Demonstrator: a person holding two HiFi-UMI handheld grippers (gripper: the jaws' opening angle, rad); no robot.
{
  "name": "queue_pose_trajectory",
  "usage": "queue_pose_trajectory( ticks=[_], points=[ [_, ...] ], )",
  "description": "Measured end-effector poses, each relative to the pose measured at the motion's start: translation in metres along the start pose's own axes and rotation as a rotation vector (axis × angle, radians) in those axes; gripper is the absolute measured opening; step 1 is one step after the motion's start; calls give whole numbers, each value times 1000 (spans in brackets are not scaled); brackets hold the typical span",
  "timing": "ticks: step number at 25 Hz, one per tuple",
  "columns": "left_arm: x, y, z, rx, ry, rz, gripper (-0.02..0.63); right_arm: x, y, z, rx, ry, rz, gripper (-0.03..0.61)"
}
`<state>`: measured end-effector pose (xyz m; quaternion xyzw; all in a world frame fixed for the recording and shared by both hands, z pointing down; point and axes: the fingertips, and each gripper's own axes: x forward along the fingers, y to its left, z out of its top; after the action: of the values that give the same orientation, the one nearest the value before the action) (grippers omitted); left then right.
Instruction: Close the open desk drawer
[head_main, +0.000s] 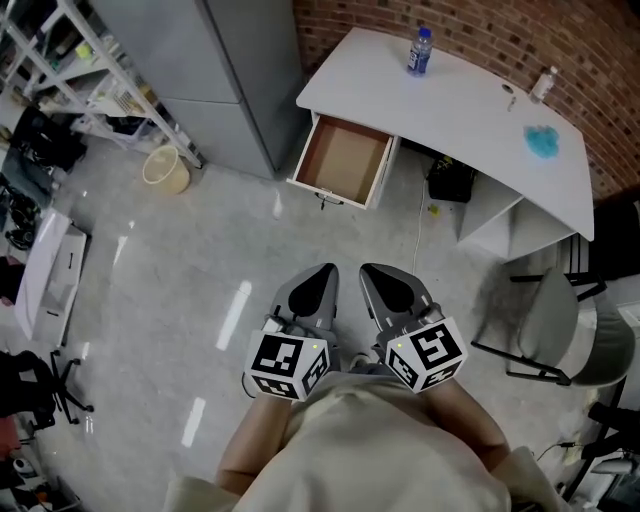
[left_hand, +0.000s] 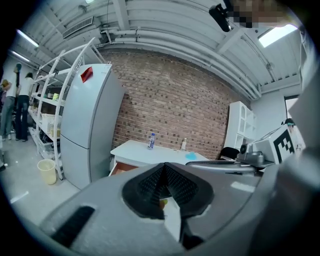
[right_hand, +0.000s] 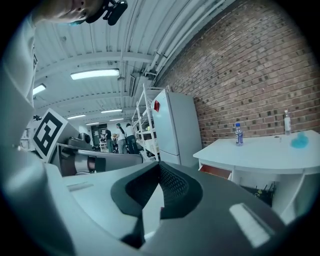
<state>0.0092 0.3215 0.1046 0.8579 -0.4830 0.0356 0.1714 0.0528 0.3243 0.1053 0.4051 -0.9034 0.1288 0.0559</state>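
Note:
The white desk (head_main: 470, 110) stands against the brick wall at the upper right of the head view. Its drawer (head_main: 344, 160) is pulled out at the desk's left end, empty, with a brown bottom. The drawer (left_hand: 120, 167) also shows past the left gripper's jaws, and the drawer (right_hand: 216, 171) shows in the right gripper view. My left gripper (head_main: 328, 270) and right gripper (head_main: 368, 270) are side by side low in the head view, well short of the drawer, over the floor. Both point toward the desk, jaws together, holding nothing.
A grey fridge (head_main: 230, 70) stands left of the desk, with a beige bucket (head_main: 166, 168) and white shelving (head_main: 90, 70) beyond. On the desk are a water bottle (head_main: 420, 52), a small bottle (head_main: 543, 84) and a blue cloth (head_main: 543, 141). A chair (head_main: 555, 320) is at the right.

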Motion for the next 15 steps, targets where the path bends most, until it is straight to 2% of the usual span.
queue_pose_trajectory(
  ticks=[8,15],
  points=[
    [29,54,26,9,25,-47,6,60,-14,23,14,-16,-57,8],
    [45,93,34,18,49,-88,6,97,-17,29,22,-18,-102,8]
  ],
)
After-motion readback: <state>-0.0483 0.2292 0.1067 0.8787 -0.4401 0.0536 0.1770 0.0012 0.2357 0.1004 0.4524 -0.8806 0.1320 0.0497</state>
